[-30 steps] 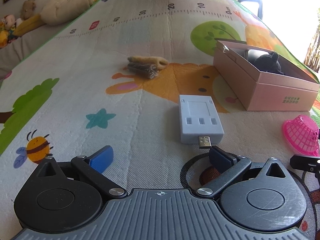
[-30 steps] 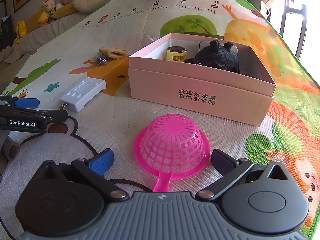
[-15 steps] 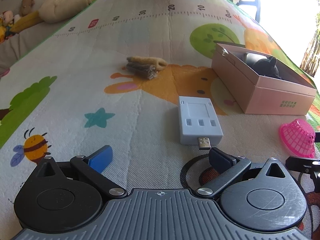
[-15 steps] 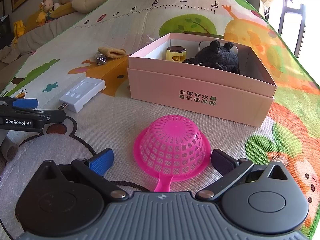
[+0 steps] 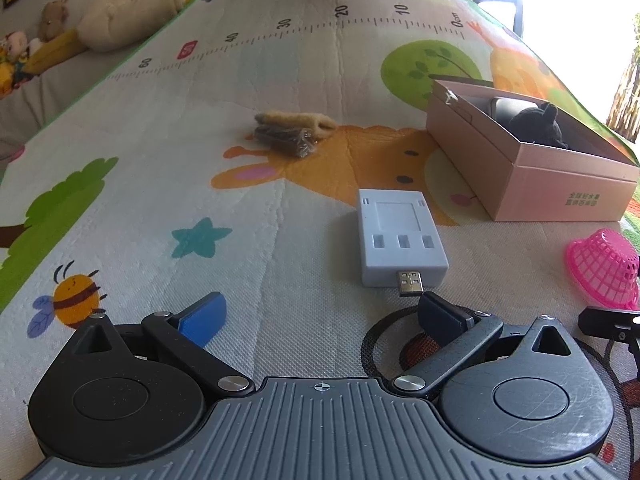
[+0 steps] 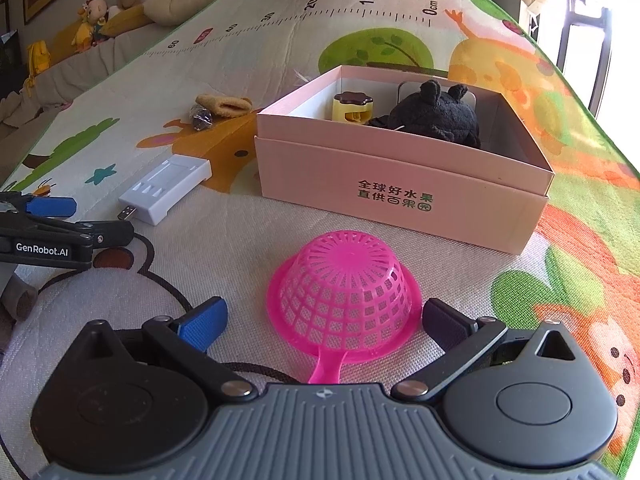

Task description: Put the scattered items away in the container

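- Two grippers are in view. The left gripper [image 5: 320, 312] has its jaws spread wide and holds nothing; it hangs low over the play mat [image 5: 160, 160].
- The right gripper [image 6: 322, 320] is also spread wide and empty, its two pads on either side of the strainer without touching it.
- One pink plastic strainer [image 6: 344, 292] lies upside down on the mat, dome up, its handle pointing back toward the right gripper.
- One white USB adapter block [image 5: 400, 236] lies flat on the mat, its metal plug pointing at the left gripper and ending just short of that gripper's dark right pad [image 5: 438, 316].
- One pink cardboard box [image 6: 400, 184], open-topped with green printed characters on its front wall, sits on the mat just beyond the strainer.
- Inside the box, three things show: one black plush toy with round ears [image 6: 436, 114], one small yellow object with a brown top [image 6: 352, 106], and a grey flat item behind the plush, mostly hidden.
- Farther off on the mat lie two small things touching each other: one tan fabric piece [image 5: 298, 120] and one dark item in clear wrapping [image 5: 286, 142].
- Several stuffed toys [image 6: 120, 12] line the far edge beyond the mat.
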